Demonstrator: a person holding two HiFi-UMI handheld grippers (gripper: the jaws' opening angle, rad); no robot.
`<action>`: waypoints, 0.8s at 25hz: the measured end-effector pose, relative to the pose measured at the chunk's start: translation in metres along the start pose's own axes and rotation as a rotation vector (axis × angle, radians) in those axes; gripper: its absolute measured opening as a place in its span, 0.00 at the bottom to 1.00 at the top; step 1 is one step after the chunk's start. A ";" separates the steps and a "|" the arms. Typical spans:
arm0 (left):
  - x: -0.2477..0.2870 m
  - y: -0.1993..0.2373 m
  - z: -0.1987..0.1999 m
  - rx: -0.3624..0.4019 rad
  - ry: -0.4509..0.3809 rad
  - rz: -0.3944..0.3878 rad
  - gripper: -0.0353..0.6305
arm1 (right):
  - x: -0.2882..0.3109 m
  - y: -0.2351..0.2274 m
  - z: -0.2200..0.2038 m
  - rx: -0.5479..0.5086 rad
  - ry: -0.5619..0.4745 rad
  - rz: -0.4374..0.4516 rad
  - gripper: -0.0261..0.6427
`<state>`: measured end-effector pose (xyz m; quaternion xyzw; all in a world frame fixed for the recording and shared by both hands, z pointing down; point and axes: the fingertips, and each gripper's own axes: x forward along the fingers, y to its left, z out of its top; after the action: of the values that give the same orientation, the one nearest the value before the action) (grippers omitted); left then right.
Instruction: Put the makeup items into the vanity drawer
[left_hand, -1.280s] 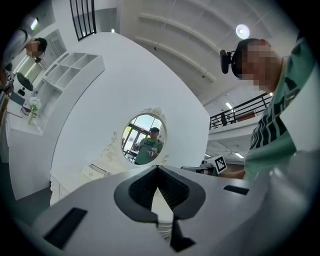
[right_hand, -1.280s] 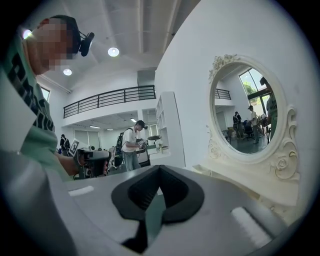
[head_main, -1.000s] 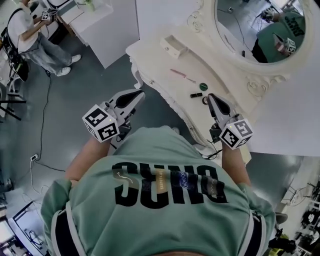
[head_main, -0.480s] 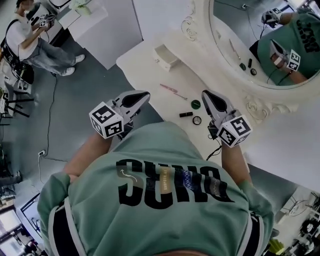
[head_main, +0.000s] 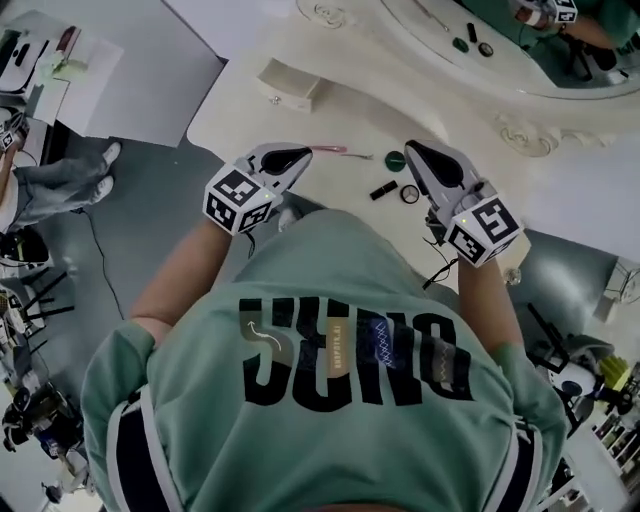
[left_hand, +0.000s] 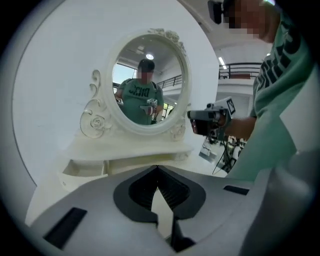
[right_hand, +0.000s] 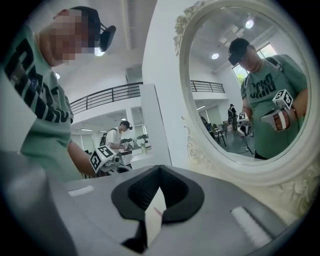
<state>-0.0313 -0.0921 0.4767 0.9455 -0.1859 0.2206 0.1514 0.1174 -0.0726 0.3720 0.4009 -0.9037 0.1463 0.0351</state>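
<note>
"Makeup items (head_main: 383, 190): where do they lie?"

"On the cream vanity top (head_main: 240, 110), at twelve o'clock from the person: a pink pencil (head_main: 338, 151), a green pot (head_main: 395, 160), a black tube (head_main: 380, 191) and a round compact (head_main: 410, 194). The small drawer (head_main: 285, 82) sits at eleven o'clock."

"And the tools?"

"The left gripper (head_main: 303, 153) and right gripper (head_main: 412, 150) flank the items, jaws pressed together, empty. The shirt's dark lettering can't be read."

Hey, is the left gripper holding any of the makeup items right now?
No, the left gripper has its jaws shut against each other with nothing between them, as the left gripper view shows.
</note>
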 end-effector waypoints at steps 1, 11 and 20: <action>0.009 0.003 -0.007 0.034 0.042 -0.010 0.06 | -0.001 -0.001 -0.004 0.009 0.008 -0.013 0.05; 0.079 0.012 -0.083 0.375 0.513 -0.091 0.16 | 0.012 -0.007 -0.044 0.076 0.072 0.039 0.05; 0.107 0.033 -0.134 0.443 0.755 -0.114 0.23 | 0.014 -0.006 -0.060 0.095 0.093 0.050 0.05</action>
<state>-0.0043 -0.1025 0.6493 0.8169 -0.0131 0.5764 0.0143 0.1094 -0.0687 0.4334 0.3723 -0.9028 0.2082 0.0543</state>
